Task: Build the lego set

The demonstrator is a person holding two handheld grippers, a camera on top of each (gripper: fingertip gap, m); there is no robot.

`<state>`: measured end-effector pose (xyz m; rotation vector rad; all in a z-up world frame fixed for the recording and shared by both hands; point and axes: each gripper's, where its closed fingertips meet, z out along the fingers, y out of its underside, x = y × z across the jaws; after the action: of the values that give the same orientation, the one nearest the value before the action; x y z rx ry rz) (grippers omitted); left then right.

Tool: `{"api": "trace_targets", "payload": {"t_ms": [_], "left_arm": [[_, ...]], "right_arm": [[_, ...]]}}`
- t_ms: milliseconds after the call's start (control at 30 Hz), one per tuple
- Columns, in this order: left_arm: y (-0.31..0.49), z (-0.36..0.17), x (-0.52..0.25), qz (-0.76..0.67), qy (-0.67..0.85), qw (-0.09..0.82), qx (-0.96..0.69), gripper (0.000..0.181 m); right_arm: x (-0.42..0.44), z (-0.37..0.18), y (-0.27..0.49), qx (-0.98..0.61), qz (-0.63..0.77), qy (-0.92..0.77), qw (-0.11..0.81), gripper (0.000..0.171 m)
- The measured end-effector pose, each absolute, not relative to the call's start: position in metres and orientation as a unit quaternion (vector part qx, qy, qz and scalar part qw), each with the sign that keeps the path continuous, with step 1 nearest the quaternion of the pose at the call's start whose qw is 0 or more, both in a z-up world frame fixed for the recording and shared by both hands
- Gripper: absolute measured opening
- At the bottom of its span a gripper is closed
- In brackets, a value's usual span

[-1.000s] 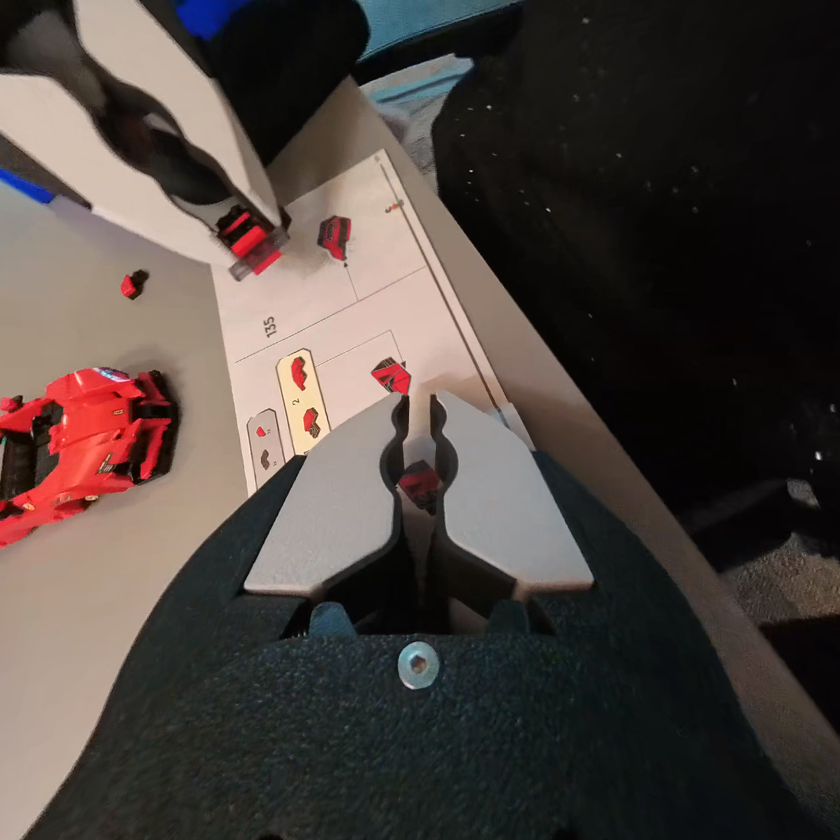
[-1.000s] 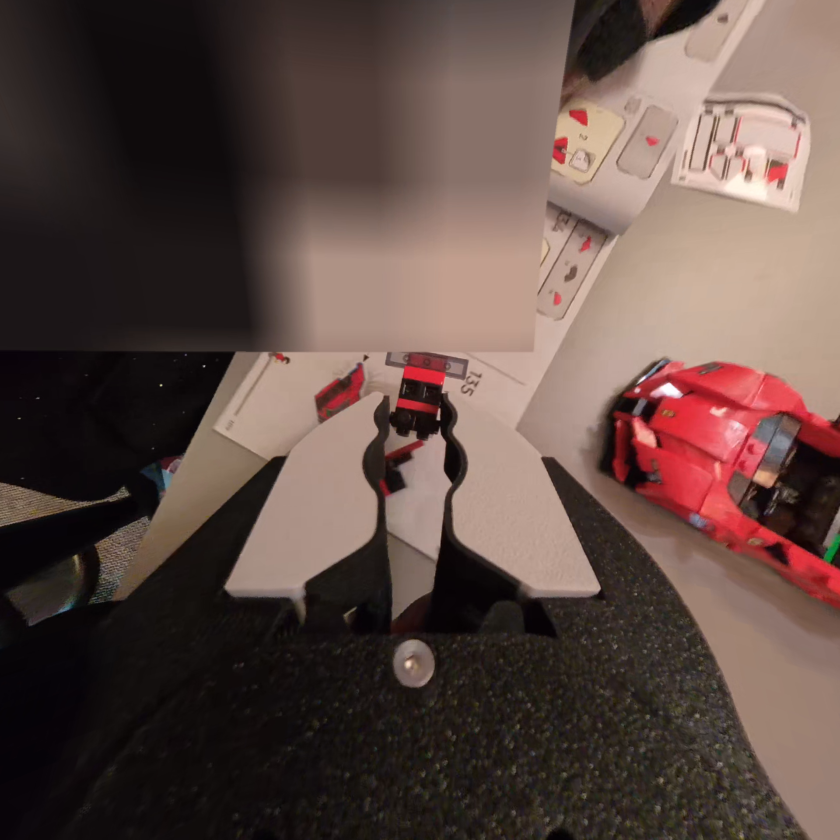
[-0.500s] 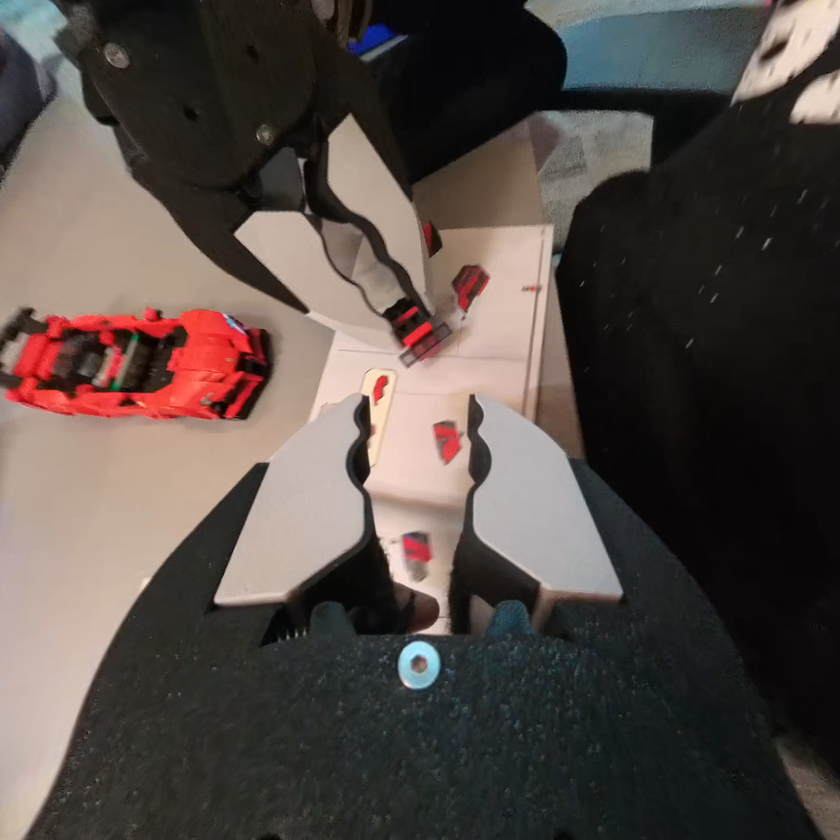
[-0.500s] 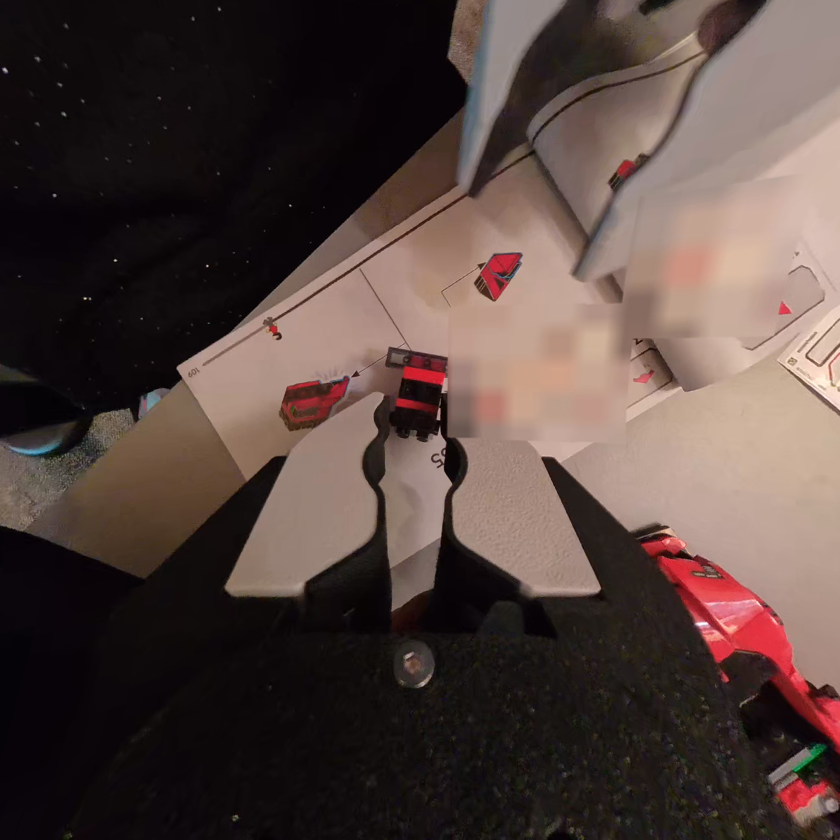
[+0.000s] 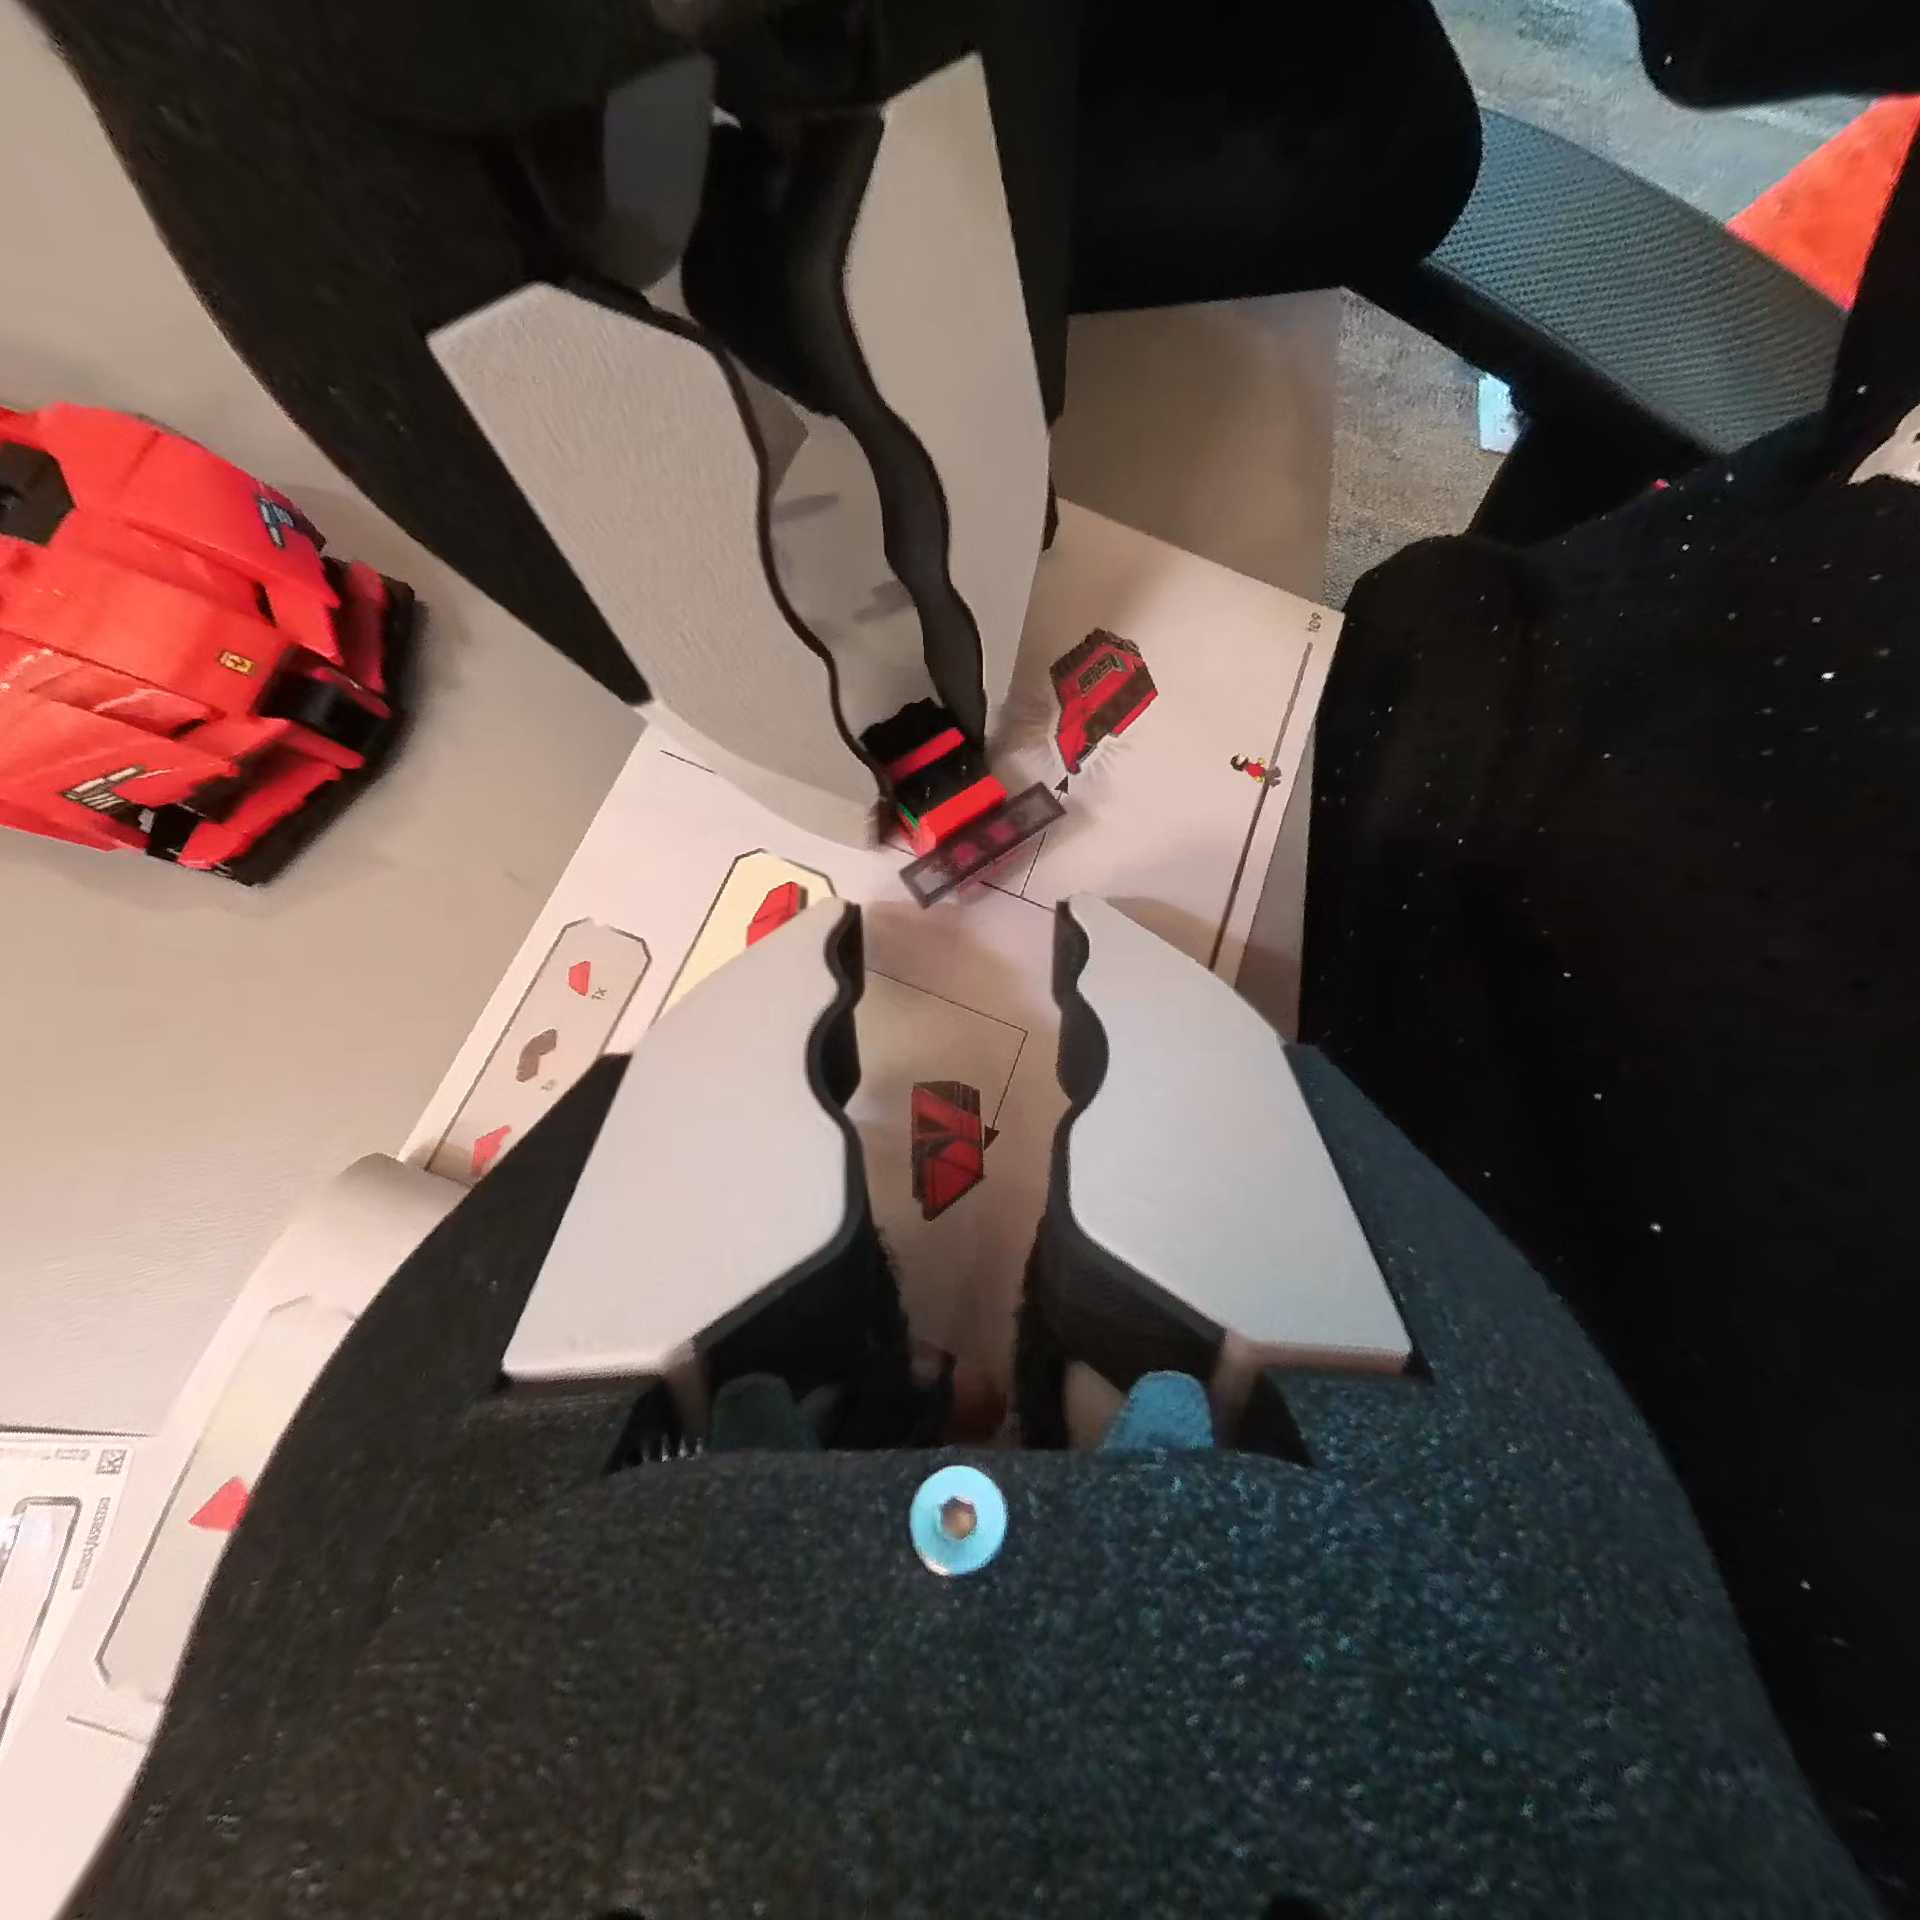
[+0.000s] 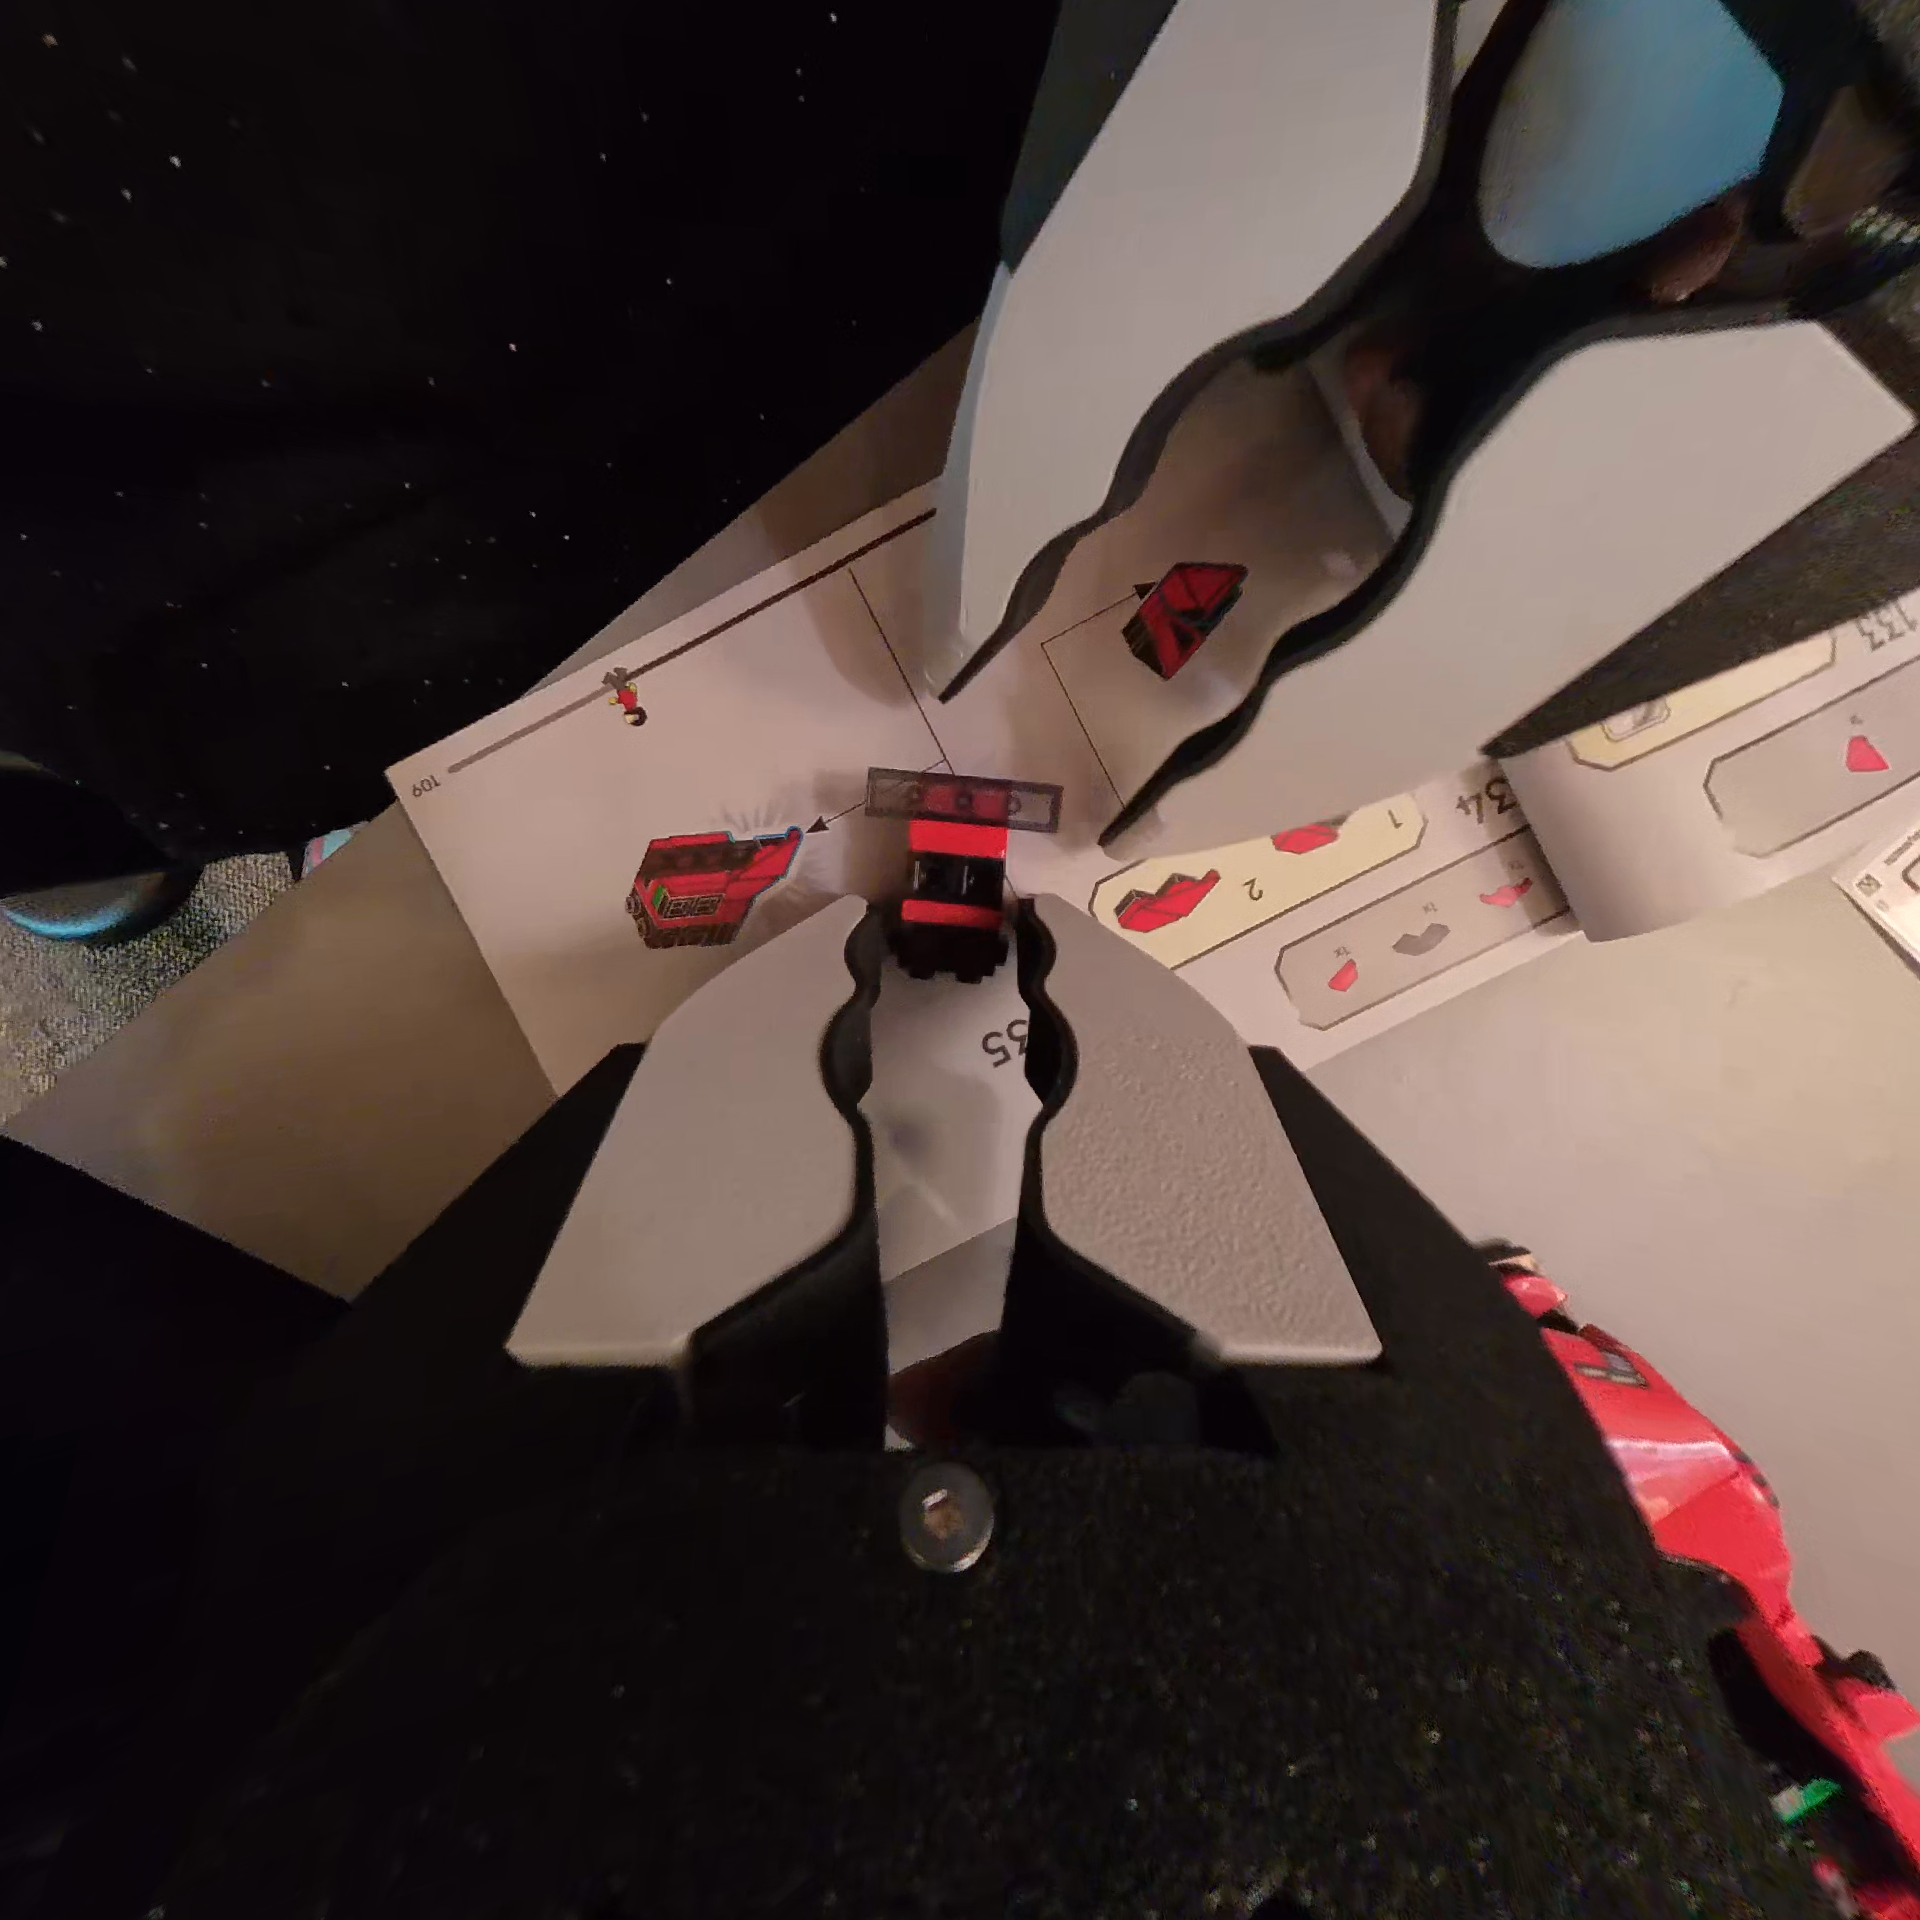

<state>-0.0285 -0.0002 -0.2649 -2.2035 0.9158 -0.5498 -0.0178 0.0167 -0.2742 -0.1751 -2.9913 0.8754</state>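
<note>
A red-black brick stack (image 6: 948,902) is clamped in the right gripper (image 6: 943,935), its base hidden. At 1 o'clock, the left gripper (image 5: 958,935) is held apart, empty, over the manual (image 5: 1174,831) at the table edge (image 6: 260,1039).

Instruction booklet (image 6: 727,727): printed step numbers, a page number at one corner, small counts in the parts boxes. Sticker sheet (image 5: 62,1496): fine print, blurred. Red car (image 5: 156,644): small badge, white markings.
</note>
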Motion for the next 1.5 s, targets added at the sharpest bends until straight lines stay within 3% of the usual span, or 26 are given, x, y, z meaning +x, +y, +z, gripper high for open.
{"api": "trace_targets", "payload": {"t_ms": [200,867,1100,1300,1500], "left_arm": [[-0.001,-0.269,-0.025,-0.206,0.367,0.335,-0.843,0.027],[0.002,-0.267,-0.029,-0.154,0.387,0.346,-0.841,0.021],[0.002,-0.263,-0.031,-0.156,0.381,0.357,-0.839,0.021],[0.002,-0.259,-0.032,-0.154,0.379,0.374,-0.833,0.021],[0.003,-0.254,-0.037,-0.154,0.369,0.381,-0.834,0.021]], "right_arm": [[-0.016,-0.269,0.020,-0.117,0.298,-0.947,0.021,0.033],[-0.008,-0.246,0.039,-0.215,0.298,-0.921,0.129,0.018],[0.019,-0.227,0.049,-0.379,0.320,-0.854,0.158,0.029],[0.046,-0.246,0.054,-0.568,0.335,-0.737,0.147,0.034],[0.049,-0.260,0.052,-0.629,0.322,-0.688,0.165,0.034]]}}
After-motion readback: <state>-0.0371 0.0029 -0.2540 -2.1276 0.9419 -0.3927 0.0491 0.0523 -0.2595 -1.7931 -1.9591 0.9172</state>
